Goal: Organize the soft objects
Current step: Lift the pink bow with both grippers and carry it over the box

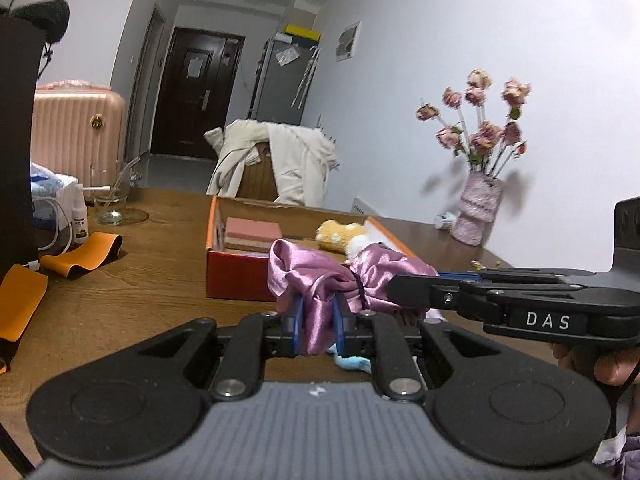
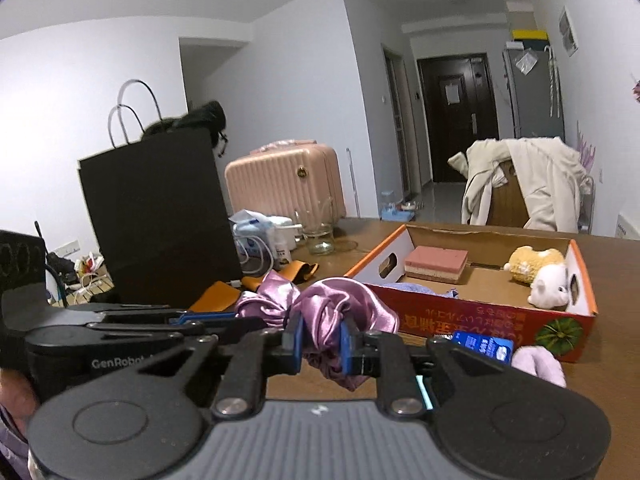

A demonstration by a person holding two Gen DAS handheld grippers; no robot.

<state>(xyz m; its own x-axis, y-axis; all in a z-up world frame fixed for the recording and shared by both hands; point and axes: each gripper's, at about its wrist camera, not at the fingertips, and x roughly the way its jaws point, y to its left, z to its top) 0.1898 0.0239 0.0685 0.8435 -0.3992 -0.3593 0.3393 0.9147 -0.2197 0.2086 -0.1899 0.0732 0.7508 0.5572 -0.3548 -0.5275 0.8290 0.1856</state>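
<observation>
Two claws pinch glossy, crumpled satin scrunchie (image 1: 320, 280)

A lived-in home; a pink suitcase (image 2: 286, 182) by the hallway, a front door (image 2: 458, 116), a coat-draped chair (image 2: 524, 184), flowers (image 1: 478, 120) in a vase (image 1: 478, 208).

blue towel (image 1: 352, 362) mostly hidden under left tool (image 1: 317, 330).
</observation>
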